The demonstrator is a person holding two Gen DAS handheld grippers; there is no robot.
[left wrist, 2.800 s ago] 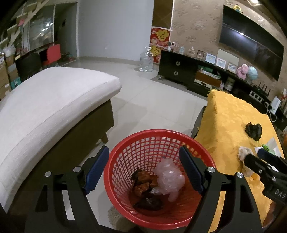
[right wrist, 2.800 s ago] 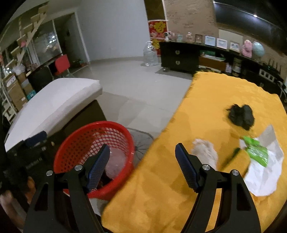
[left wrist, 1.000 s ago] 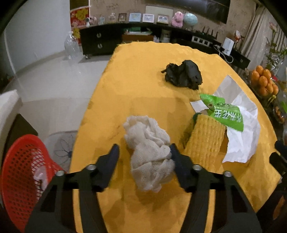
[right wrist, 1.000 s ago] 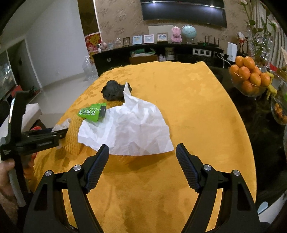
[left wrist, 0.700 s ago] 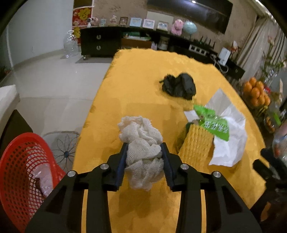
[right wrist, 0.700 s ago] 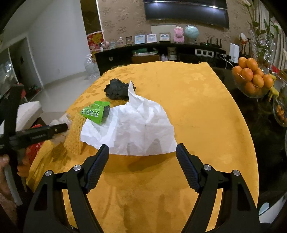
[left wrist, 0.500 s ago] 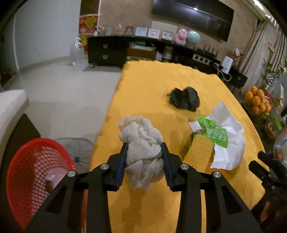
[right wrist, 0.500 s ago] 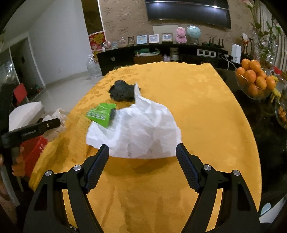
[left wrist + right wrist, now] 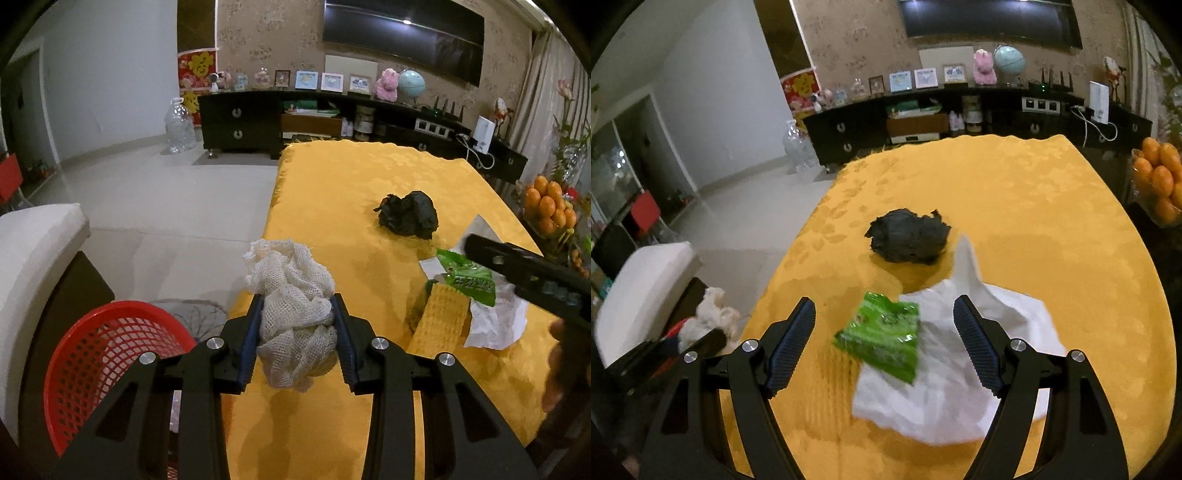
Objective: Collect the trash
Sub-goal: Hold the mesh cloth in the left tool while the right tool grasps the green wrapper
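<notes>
Since a moment ago, my left gripper (image 9: 298, 332) has squeezed shut on the white net rag (image 9: 291, 314) and lifted it off the yellow table (image 9: 351, 192). Now the rag hangs over the table's near edge, with the red basket (image 9: 92, 354) on the floor beside the table. My right gripper (image 9: 884, 341) (jaws wide, holding nothing) hovers over the green wrapper (image 9: 882, 339) on the table.

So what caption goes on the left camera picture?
Left tongs squeezing a white mesh rag above the yellow tablecloth.
</notes>
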